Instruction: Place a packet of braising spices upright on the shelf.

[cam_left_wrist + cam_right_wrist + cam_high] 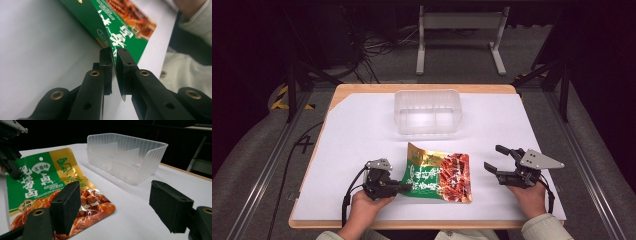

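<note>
A flat snack packet (439, 175), green and gold with a picture of red meat, lies on the white sheet near the table's front. My left gripper (403, 188) is at the packet's left edge. In the left gripper view its jaws (114, 53) pinch the green edge of the packet (125, 27) between them. My right gripper (495, 157) stands to the right of the packet, open, nothing between its pads (115, 207). In the right gripper view the packet (45, 182) lies ahead at the left, its left side slightly raised.
A clear plastic container (428, 111) with inner dividers (127, 157) stands behind the packet at mid-table. The white sheet (357, 135) covers a wooden table. Beyond the far edge are a metal stand (459, 22) and floor cables (377, 47).
</note>
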`<state>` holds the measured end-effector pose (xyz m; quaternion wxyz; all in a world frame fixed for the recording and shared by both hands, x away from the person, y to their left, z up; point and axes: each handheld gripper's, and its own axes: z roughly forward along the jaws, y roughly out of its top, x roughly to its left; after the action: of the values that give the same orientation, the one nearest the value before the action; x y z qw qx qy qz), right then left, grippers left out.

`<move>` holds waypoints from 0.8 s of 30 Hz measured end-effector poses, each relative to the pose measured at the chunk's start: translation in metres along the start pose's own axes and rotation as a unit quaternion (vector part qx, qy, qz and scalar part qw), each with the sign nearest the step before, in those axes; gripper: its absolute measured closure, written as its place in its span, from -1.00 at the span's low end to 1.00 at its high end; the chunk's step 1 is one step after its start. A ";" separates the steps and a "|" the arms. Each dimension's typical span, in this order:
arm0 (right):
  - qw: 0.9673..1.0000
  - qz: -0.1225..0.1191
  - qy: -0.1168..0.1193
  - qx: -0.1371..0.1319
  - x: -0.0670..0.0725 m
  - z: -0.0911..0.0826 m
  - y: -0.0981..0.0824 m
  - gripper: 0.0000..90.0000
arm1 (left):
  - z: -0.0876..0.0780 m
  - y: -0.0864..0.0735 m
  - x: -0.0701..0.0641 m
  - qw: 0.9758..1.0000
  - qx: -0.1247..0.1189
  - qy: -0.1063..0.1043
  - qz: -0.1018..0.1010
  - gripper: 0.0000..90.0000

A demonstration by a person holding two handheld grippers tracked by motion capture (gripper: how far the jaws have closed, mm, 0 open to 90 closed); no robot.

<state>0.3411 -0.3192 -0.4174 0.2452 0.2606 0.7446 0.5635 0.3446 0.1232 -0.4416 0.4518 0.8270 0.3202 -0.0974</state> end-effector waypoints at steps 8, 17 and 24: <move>1.000 -0.002 0.001 0.002 0.002 0.001 0.000 -0.43 | -0.010 0.009 -0.002 0.999 -0.031 -0.018 0.004 0.98; 1.000 -0.002 -0.003 -0.001 0.001 0.000 0.000 -0.43 | -0.027 0.026 -0.012 0.997 -0.067 -0.031 0.027 1.00; 1.000 0.000 -0.005 -0.003 0.001 -0.001 0.000 -0.42 | -0.045 0.043 -0.025 0.994 -0.084 -0.040 0.060 1.00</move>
<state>0.3399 -0.3197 -0.4175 0.2497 0.2631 0.7412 0.5648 0.3455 0.1320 -0.3753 0.5374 0.7990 0.2589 -0.0761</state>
